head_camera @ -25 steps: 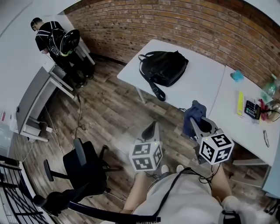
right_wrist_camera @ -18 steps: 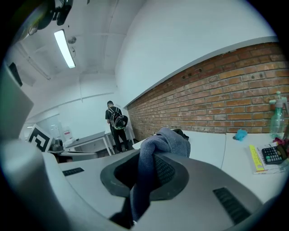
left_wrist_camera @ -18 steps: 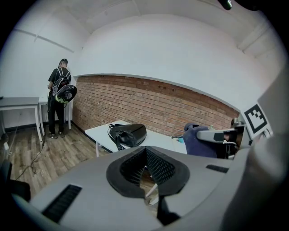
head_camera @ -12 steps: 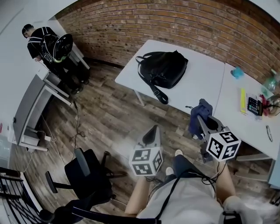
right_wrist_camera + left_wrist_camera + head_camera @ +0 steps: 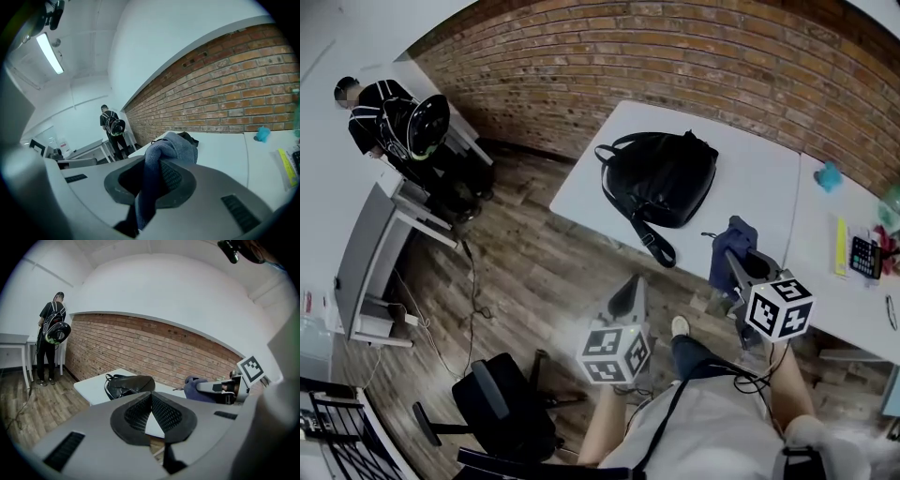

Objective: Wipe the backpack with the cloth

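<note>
Head view: backpack (image 5: 666, 178) by table (image 5: 755, 155) edge, open floor (image 5: 534, 267) beside.
Right gripper (image 5: 733, 260): clamps cloth (image 5: 731, 236), short of backpack.
Left gripper (image 5: 624, 295): clenched, empty.

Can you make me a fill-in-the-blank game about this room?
The cloth in the right gripper is ____.
The backpack lying on the white table is ____.
The left gripper has its jaws shut and holds ____.
The wall behind the table is made of ____.
Missing words: blue, black, nothing, bricks.

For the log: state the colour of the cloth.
Blue; the cloth shows best in the right gripper view.
</note>
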Demonstrator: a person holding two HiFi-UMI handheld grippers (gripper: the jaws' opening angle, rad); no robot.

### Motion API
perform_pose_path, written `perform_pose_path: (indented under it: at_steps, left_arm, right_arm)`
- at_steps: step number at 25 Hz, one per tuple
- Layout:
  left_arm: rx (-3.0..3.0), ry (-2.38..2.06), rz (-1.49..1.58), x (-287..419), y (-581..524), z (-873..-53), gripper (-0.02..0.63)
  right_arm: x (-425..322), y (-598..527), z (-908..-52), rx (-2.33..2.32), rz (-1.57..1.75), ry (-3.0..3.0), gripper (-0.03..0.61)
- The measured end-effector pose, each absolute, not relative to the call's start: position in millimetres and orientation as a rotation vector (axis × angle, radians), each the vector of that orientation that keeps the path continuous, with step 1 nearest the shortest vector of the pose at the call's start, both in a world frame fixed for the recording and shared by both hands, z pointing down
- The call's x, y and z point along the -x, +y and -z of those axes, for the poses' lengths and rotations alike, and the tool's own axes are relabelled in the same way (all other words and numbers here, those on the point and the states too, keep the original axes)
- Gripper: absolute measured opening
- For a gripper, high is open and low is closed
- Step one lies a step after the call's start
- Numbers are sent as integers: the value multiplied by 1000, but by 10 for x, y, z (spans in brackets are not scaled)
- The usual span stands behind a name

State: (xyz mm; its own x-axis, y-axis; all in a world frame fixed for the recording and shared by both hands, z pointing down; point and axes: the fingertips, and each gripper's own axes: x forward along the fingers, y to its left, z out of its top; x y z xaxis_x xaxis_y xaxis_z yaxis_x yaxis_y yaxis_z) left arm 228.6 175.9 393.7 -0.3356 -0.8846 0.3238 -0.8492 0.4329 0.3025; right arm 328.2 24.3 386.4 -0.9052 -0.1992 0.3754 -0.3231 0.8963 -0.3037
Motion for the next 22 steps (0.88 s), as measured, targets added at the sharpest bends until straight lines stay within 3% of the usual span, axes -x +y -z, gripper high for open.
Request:
perform_pose_path:
  at_steps: [10, 22]
  left_arm:
    - [-1420, -2279, 139, -1314, 1028, -3858, 5]
    - [-1364, -2281, 140, -505, 814, -3991, 5]
  right_arm:
    - [-2331, -570, -3914, -351, -444, -2683, 38]
    - [-1801, -930, -4010, -430, -464, -2663, 37]
